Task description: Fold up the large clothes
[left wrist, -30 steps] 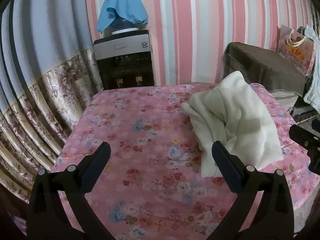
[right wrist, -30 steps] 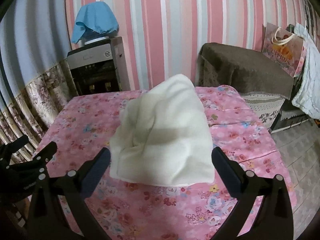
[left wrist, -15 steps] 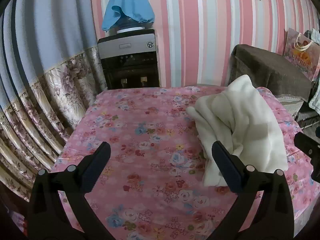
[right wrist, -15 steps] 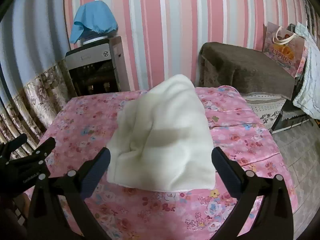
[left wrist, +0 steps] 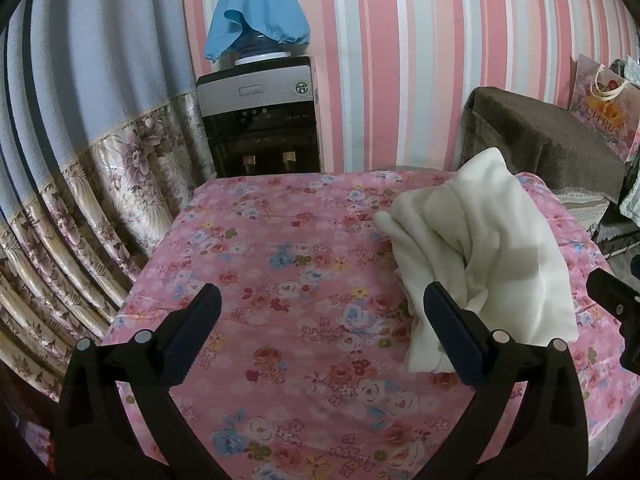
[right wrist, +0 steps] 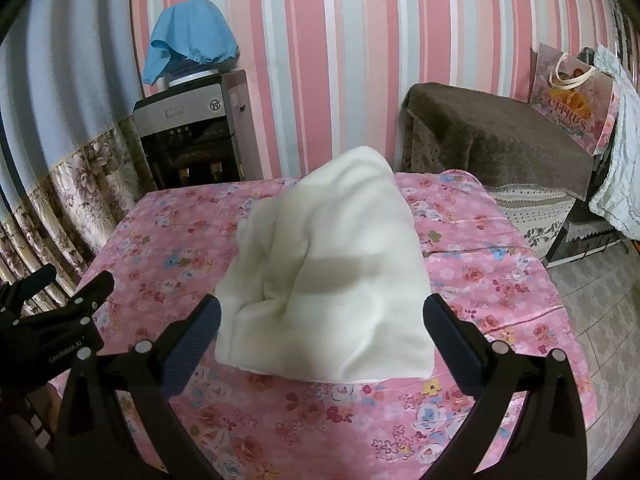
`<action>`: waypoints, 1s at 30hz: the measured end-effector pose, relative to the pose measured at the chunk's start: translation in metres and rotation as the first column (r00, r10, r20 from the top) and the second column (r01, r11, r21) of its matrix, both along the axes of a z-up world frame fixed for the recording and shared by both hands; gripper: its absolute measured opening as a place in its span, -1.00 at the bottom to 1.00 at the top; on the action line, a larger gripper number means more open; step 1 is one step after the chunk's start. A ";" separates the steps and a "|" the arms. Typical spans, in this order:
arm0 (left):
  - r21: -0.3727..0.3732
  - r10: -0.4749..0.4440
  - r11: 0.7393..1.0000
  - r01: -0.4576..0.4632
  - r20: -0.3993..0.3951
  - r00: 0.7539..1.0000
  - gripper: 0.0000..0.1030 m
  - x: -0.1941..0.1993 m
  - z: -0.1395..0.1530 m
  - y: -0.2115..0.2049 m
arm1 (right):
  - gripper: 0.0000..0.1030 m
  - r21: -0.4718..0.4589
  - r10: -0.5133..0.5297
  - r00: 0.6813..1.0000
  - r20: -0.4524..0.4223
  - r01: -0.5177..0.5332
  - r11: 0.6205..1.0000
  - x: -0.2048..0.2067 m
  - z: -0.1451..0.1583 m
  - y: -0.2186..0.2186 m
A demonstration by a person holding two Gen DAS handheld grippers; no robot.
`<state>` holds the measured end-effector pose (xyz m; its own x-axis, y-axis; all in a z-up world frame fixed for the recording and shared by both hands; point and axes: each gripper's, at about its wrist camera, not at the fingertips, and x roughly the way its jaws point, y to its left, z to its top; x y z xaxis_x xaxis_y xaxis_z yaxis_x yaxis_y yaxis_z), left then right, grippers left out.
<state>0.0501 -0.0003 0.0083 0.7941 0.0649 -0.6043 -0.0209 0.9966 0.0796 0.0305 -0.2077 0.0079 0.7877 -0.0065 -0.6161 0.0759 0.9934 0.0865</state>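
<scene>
A cream-white garment (right wrist: pixel 332 280) lies bunched in a heap on the pink floral tablecloth (right wrist: pixel 168 240), toward the table's right half. In the left wrist view the garment (left wrist: pixel 480 248) sits to the right, partly behind my right-hand finger. My left gripper (left wrist: pixel 320 320) is open over bare cloth, well left of the heap and holding nothing. My right gripper (right wrist: pixel 320 328) is open too, its fingers standing either side of the heap's near edge without touching it. The left gripper (right wrist: pixel 60 320) shows at the left edge of the right wrist view.
A water dispenser (left wrist: pixel 260 120) with a blue cloth cover stands behind the table's far left. A brown covered cabinet (right wrist: pixel 500 136) and a gift bag (right wrist: pixel 572 100) stand at the far right. Flowered curtains (left wrist: pixel 80 200) hang on the left; tiled floor (right wrist: pixel 600 300) lies right of the table.
Both grippers have drawn back and risen slightly, so the table and garment look a little farther away. The garment has not moved. Both grippers stay open.
</scene>
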 end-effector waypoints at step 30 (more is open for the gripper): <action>0.002 -0.001 1.000 0.001 -0.003 1.000 0.94 0.000 -0.001 0.000 | 0.96 0.012 -0.013 1.000 -0.012 0.013 1.000 0.001 -0.012 -0.008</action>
